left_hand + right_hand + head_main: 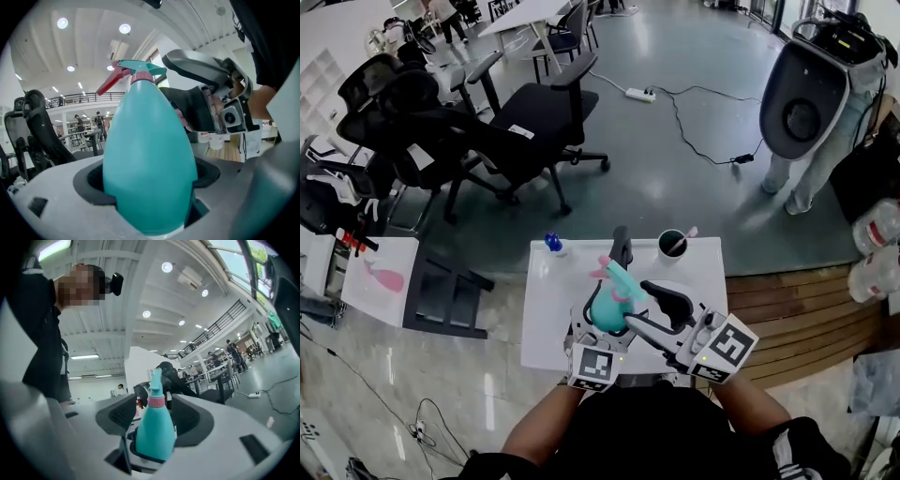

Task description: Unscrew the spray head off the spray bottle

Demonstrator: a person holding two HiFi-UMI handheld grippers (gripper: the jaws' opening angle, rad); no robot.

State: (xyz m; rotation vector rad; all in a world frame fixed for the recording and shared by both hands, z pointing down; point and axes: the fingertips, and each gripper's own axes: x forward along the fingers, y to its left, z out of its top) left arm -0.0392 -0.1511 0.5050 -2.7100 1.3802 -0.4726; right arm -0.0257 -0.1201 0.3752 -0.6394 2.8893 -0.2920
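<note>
Clamping spray bottle (147,136) in left tongs (147,187) | right tongs (154,416) wide around it, seemingly not touching.

A small white table (546,328) stands on the grey floor, with a black cup (672,244) at its far right corner and a little blue object (553,243) at its far left. Black office chairs (534,122) crowd behind it, and a white power strip (639,95) lies on the floor beyond.

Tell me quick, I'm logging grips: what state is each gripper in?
Left gripper: closed on the teal egg-shaped plastic spray bottle.
Right gripper: open, bottle between its jaws.
</note>
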